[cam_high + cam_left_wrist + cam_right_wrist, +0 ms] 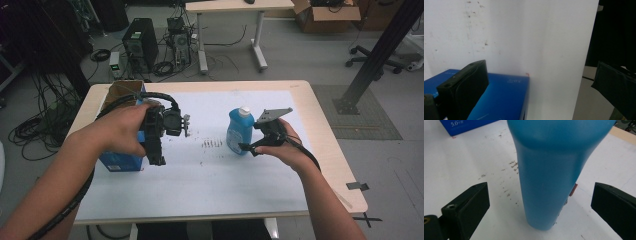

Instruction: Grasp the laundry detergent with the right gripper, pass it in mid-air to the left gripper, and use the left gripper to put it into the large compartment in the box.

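Note:
A blue plastic bottle (239, 131) with a white cap stands upright near the middle of the white sheet (200, 175). My right gripper (250, 137) is open beside it, on its right. In the right gripper view the bottle (549, 170) stands between the two wide-spread jaws of the right gripper (540, 207), and neither touches it. A blue box (120, 162) with its brown top open sits at the table's left. My left gripper (156, 150) hangs over the box's right side, pointing down. In the left gripper view the left gripper (541, 87) is open over the box (501, 97) and holds nothing.
Dark smudges (212, 144) mark the sheet left of the bottle. The wooden table edge (330, 145) runs close to my right hand. On the floor behind are a computer tower (141, 42), tangled cables (37, 125), a second desk (235, 7) and a black slanted post (380, 50).

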The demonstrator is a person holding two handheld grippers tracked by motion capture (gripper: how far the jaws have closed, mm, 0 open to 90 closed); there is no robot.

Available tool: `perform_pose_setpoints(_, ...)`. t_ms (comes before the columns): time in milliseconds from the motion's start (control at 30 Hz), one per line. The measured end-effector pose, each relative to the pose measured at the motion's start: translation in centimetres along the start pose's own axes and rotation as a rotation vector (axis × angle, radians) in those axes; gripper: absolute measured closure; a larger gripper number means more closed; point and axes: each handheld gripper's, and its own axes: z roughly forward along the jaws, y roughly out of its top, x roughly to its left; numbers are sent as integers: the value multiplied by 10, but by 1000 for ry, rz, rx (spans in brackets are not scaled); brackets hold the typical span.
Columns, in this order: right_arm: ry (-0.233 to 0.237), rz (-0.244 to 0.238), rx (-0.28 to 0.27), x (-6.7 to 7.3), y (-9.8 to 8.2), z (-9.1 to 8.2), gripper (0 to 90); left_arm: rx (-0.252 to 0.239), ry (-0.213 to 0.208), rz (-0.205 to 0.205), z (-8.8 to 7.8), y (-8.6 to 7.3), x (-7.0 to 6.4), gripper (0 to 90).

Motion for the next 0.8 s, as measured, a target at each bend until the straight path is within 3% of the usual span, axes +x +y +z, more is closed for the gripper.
perform_pose_setpoints(33, -28, 13, -22, 1, -2, 2, 14, 0, -1, -2, 0, 0, -1, 2)
perform_pose_setpoints(600, -146, 117, -151, 16, -16, 27, 8, -7, -4, -9, 1, -4, -3, 3)
perform_pose_setpoints(800, -229, 109, -164, 20, -23, 36, 3, -11, -18, -15, 4, -7, -5, 3)
